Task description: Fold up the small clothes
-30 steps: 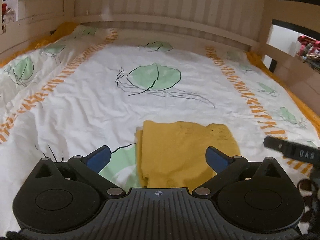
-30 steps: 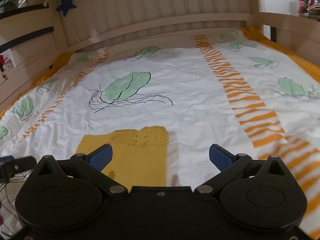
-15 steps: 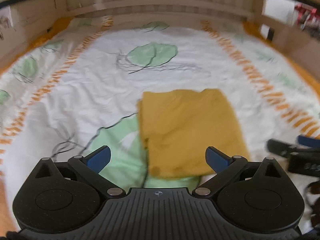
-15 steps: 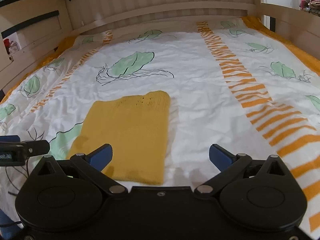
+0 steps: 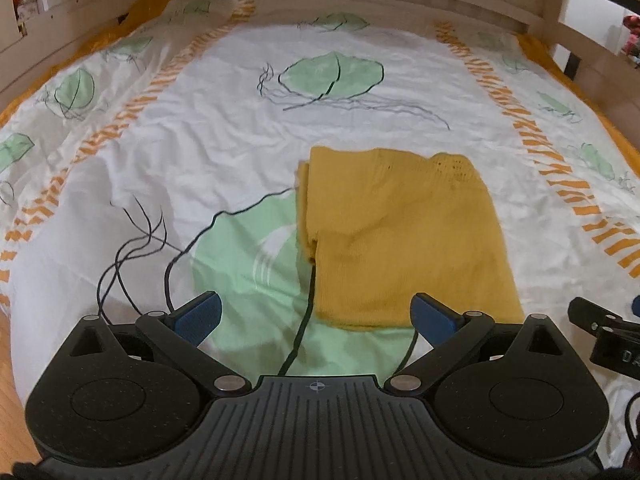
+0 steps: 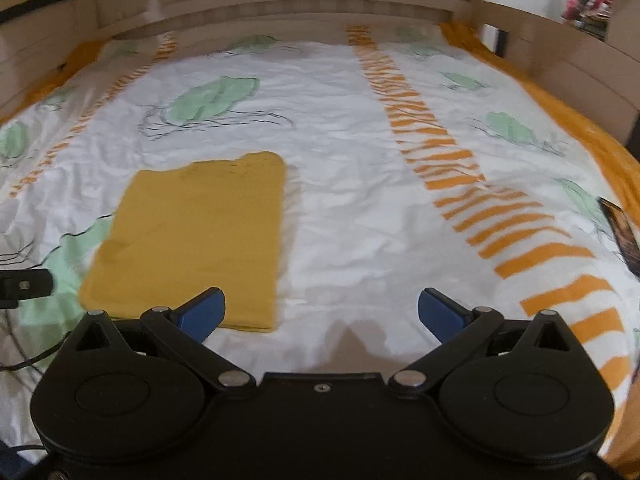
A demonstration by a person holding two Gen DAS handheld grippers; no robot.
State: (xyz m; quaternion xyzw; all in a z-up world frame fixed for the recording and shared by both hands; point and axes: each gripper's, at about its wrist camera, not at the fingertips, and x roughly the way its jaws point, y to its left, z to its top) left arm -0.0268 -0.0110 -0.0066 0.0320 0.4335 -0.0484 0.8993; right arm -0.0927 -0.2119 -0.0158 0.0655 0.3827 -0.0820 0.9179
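A mustard-yellow knit garment [image 5: 404, 236] lies folded into a flat rectangle on the bed; it also shows in the right wrist view [image 6: 192, 240]. My left gripper [image 5: 316, 316] is open and empty, above the bed just short of the garment's near edge. My right gripper [image 6: 322, 314] is open and empty, near the garment's near right corner, apart from it. Each gripper's tip shows at the edge of the other's view.
The bed has a white sheet [image 5: 224, 148] with green leaves and orange stripes. Wooden rails [image 6: 280, 4] enclose the far end and the sides. A dark flat object [image 6: 622, 236] lies at the sheet's right edge.
Both grippers have drawn back and up from the folded garment, so more of it and of the near sheet shows. Both stayed open and empty.
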